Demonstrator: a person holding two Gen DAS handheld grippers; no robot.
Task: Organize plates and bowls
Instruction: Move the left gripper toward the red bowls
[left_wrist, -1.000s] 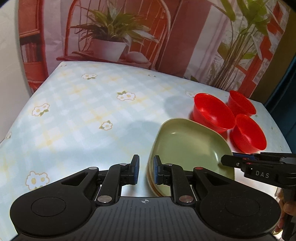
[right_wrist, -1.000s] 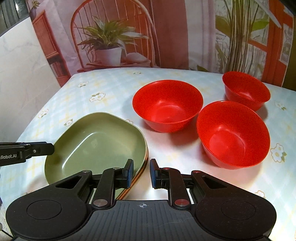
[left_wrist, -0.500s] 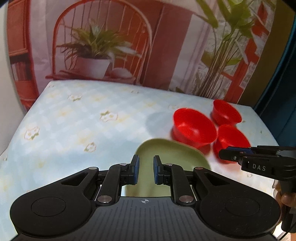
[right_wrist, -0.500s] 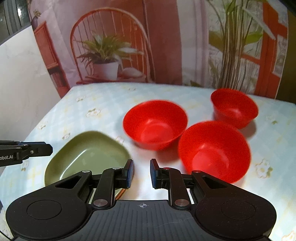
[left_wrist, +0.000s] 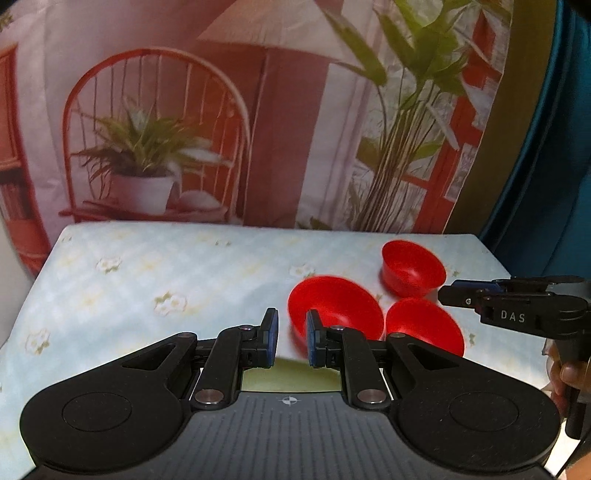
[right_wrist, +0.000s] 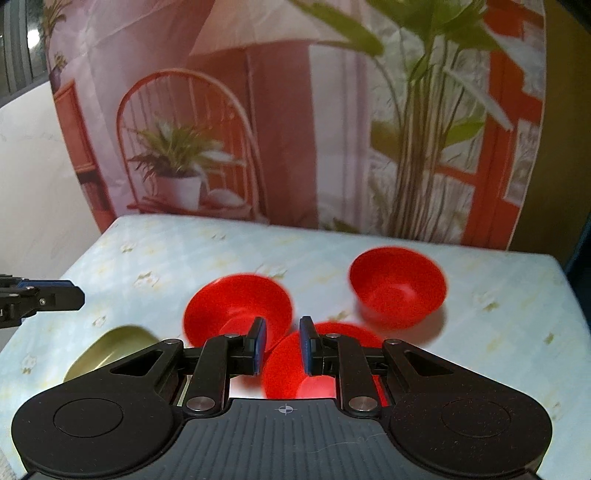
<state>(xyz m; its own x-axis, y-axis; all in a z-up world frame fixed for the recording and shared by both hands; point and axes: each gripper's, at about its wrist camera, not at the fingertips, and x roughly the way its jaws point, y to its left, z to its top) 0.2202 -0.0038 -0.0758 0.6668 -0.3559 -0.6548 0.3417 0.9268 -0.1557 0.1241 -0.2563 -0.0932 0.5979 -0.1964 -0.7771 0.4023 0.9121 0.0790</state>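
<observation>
Three red bowls stand apart on the flowered tablecloth: a wide one (left_wrist: 332, 302) (right_wrist: 236, 306), a small far one (left_wrist: 412, 267) (right_wrist: 399, 288) and a near one (left_wrist: 424, 325) (right_wrist: 295, 369). The stack of plates with a green plate (right_wrist: 110, 347) on top lies left of them; in the left wrist view only a strip of the green plate (left_wrist: 291, 374) shows behind the gripper body. My left gripper (left_wrist: 291, 325) hangs above the table, shut and empty. My right gripper (right_wrist: 282, 332) hovers over the bowls, also shut with nothing in it.
The table (left_wrist: 147, 277) has a pale checked cloth and ends at a printed backdrop (left_wrist: 258, 129) of a chair and plants. A white wall stands at the left, a dark teal surface (left_wrist: 554, 166) at the right. A hand (left_wrist: 570, 373) holds the right gripper's handle.
Both grippers have risen and drawn back from the plates and bowls, which now look smaller and lower in view. The green plate has slipped mostly behind the gripper bodies. Nothing was grasped.
</observation>
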